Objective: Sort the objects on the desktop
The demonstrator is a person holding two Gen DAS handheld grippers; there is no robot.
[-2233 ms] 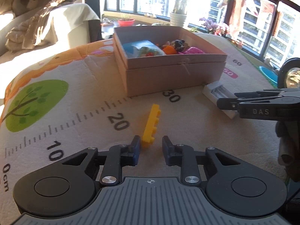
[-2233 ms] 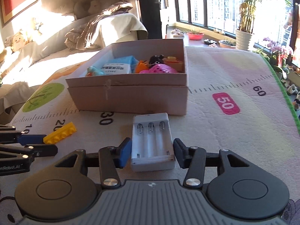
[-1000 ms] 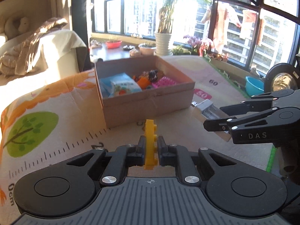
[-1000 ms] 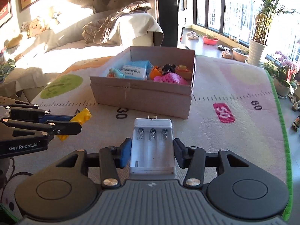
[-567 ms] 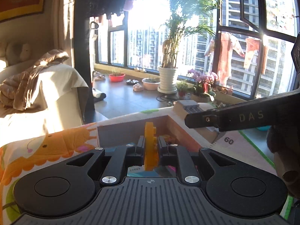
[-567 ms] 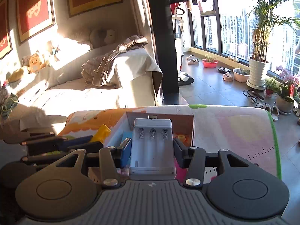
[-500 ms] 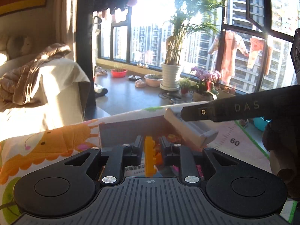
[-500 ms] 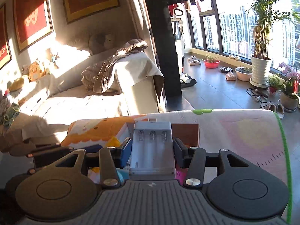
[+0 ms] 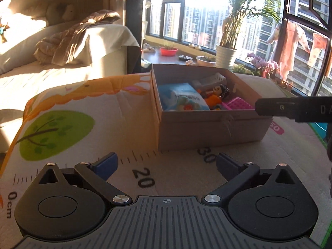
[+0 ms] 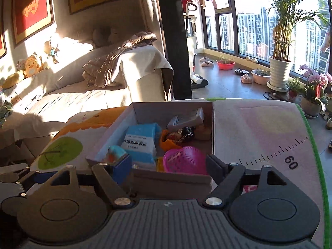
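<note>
The open cardboard box (image 9: 207, 128) stands on the printed mat. Inside it the white battery holder (image 9: 209, 82) leans at the far side, above a doll figure (image 9: 217, 93). In the right wrist view the battery holder (image 10: 186, 120) shows at the back, and a yellow brick (image 10: 159, 164) lies between the blue pack (image 10: 141, 141) and the pink basket (image 10: 184, 159). My left gripper (image 9: 166, 162) hangs over the mat in front of the box, jaws opening wide, nothing between them. My right gripper (image 10: 169, 166) is at the box's near wall (image 10: 172, 182), jaws opening, empty.
The mat (image 9: 83, 108) carries a ruler print and a green tree. A finger of my right gripper (image 9: 290, 109) reaches in from the right beside the box. A sofa with a blanket (image 10: 116, 66) lies behind; plant pots (image 10: 278, 72) stand by the windows.
Both grippers have let go: the yellow brick and the battery holder now lie in the box. Both pairs of jaws have spread wide, and the left gripper has drawn back and sunk.
</note>
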